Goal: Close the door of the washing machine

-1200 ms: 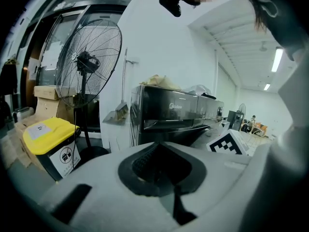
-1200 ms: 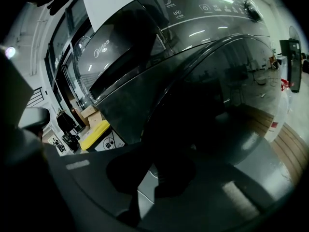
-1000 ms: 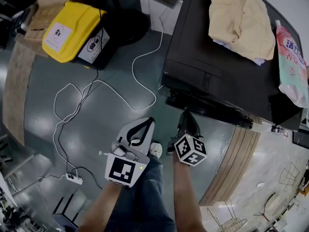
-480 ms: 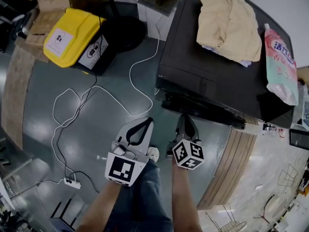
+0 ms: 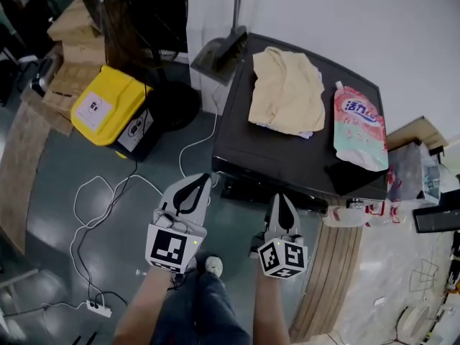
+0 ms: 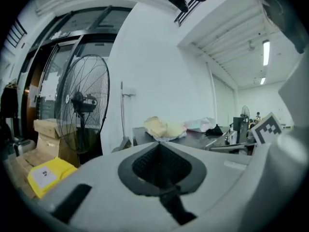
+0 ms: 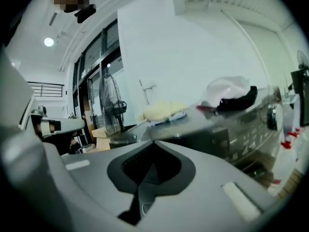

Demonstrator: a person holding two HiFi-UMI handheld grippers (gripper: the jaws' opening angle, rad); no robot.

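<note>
Raised to washing machine [image 5: 248, 169] height, left tongs [image 5: 204, 177] and right tongs [image 5: 280, 197] pinched together, empty.
Lid [image 5: 316, 148] flat (cloth [image 5: 287, 92] on top): probably shut already.

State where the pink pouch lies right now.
In the head view, the pink pouch lies on the right part of the black washing machine top, just right of the beige cloth.

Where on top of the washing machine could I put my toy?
The near left part of the washing machine top, in front of the yellow cloth, is bare. The right side is crowded by the detergent pouch.
</note>
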